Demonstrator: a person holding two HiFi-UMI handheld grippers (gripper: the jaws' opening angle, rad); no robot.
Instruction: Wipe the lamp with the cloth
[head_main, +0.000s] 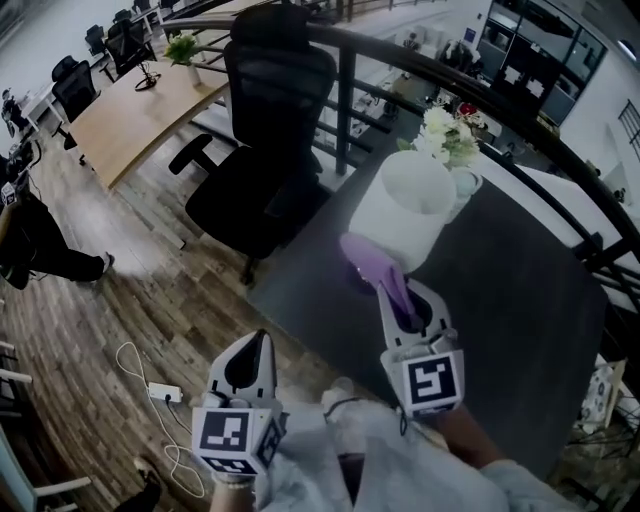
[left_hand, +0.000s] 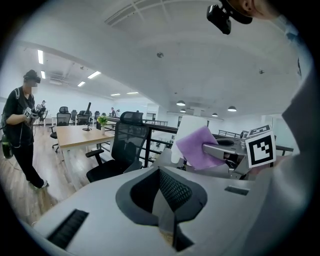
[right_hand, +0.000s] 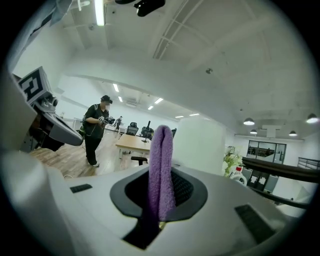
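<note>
A white cylindrical lamp (head_main: 405, 205) stands on the dark table (head_main: 520, 300), near its left edge. My right gripper (head_main: 397, 292) is shut on a purple cloth (head_main: 372, 262), which touches the lamp's lower front. In the right gripper view the cloth (right_hand: 161, 170) sticks up folded between the jaws, with the lamp (right_hand: 202, 145) just behind it. My left gripper (head_main: 257, 348) hangs lower left over the floor, off the table, jaws closed on nothing. The left gripper view shows the lamp (left_hand: 192, 125), the cloth (left_hand: 196, 147) and the right gripper (left_hand: 220, 150) off to its right.
A black office chair (head_main: 265, 130) stands at the table's left corner. White flowers (head_main: 447, 135) and a mug (head_main: 467, 183) sit behind the lamp. A dark railing (head_main: 400, 60) runs behind. A power strip with cable (head_main: 160, 392) lies on the floor. A person (head_main: 30, 245) stands at far left.
</note>
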